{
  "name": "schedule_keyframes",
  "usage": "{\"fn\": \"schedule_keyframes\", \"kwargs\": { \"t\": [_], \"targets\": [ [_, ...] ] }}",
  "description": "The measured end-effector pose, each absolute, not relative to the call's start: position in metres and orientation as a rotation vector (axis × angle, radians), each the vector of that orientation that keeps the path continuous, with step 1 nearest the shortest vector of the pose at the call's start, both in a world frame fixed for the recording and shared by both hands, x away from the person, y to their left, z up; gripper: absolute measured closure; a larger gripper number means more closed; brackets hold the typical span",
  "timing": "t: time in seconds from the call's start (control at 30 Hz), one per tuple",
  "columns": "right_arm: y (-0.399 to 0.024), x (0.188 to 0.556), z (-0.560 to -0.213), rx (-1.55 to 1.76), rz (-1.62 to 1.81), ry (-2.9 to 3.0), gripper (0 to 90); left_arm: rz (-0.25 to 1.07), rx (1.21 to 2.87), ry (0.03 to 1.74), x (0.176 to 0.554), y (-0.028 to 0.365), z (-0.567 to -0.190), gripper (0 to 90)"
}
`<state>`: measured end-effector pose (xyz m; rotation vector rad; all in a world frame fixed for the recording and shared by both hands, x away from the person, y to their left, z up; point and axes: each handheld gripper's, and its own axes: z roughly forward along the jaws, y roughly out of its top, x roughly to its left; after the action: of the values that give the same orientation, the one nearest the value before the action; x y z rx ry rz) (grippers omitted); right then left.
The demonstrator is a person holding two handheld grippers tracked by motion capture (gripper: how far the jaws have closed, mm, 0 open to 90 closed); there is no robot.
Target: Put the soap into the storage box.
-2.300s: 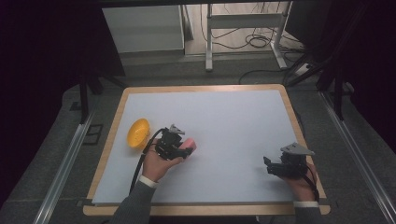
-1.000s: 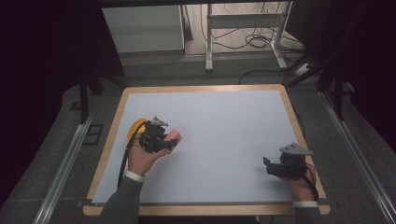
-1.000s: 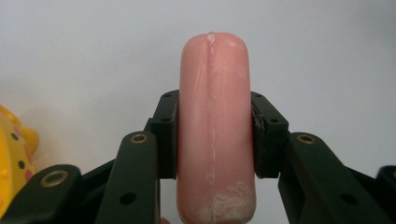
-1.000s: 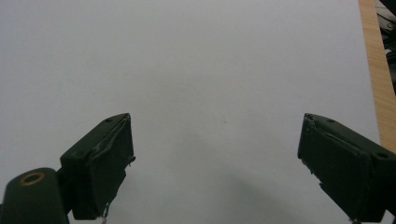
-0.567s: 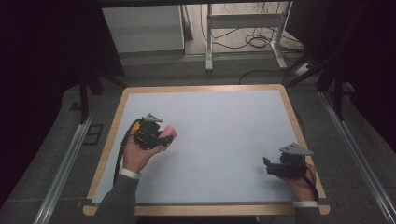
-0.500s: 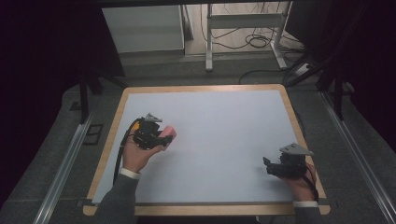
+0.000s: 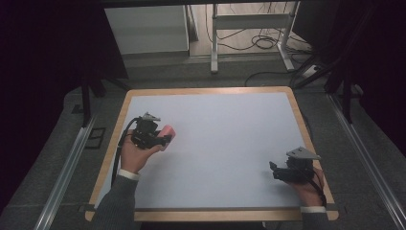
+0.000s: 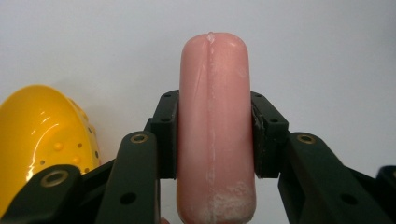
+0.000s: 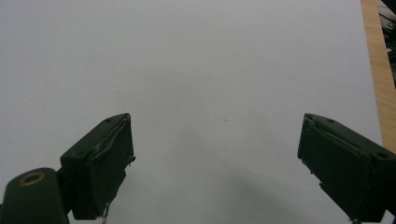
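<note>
A pink sausage (image 8: pixel 215 135) stands upright between the black jaws of my left gripper (image 8: pixel 214 140), which is shut on its middle. From the high view the sausage (image 7: pixel 167 130) pokes out to the right of the left gripper (image 7: pixel 162 138), held over the left part of the white table top (image 7: pixel 225 129). A yellow perforated bowl (image 8: pixel 39 140) lies just left of the jaws in the left gripper view. My right gripper (image 7: pixel 274 170) rests near the front right corner. Its jaws (image 9: pixel 215 144) stand wide open over bare white surface.
A wooden rim (image 7: pixel 297 112) borders the white table top, and its strip (image 9: pixel 379 74) runs along the right side of the right gripper view. Beyond the far edge are a white cabinet (image 7: pixel 146 28), a metal stand (image 7: pixel 249 24) and floor cables.
My left gripper has carried the sausage leftward and a little away from me, over where the yellow bowl lay; the hand now covers the bowl in the high view. The right gripper stayed put.
</note>
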<state>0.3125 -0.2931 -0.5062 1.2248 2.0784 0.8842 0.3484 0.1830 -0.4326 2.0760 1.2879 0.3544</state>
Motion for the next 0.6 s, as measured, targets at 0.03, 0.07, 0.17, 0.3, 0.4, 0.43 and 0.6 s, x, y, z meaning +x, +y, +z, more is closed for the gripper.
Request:
{"fn": "schedule_keyframes", "kwargs": {
  "t": [0.03,0.07,0.17,0.3,0.4,0.43,0.6],
  "targets": [
    [-0.293,0.313,-0.506,1.225,0.885,2.079,10.1,0.354,2.074,1.29,0.349,0.183,-0.433,60.1],
    [-0.293,0.313,-0.506,1.225,0.884,2.079,10.2,0.356,2.076,1.29,0.349,0.184,-0.433,60.2],
    [-0.293,0.313,-0.507,1.228,0.883,2.079,10.2,0.357,2.069,1.299,0.35,0.187,-0.432,60.2],
    [-0.293,0.313,-0.507,1.226,0.879,2.08,10.2,0.359,2.059,1.316,0.353,0.193,-0.431,60.2],
    [-0.293,0.313,-0.508,1.225,0.878,2.081,10.2,0.358,2.061,1.327,0.355,0.197,-0.432,60.2],
    [-0.293,0.313,-0.508,1.225,0.878,2.081,10.2,0.36,2.062,1.33,0.355,0.198,-0.432,60.2],
    [-0.292,0.313,-0.508,1.225,0.875,2.084,10.2,0.365,2.068,1.346,0.359,0.203,-0.432,60.2]
  ]
}}
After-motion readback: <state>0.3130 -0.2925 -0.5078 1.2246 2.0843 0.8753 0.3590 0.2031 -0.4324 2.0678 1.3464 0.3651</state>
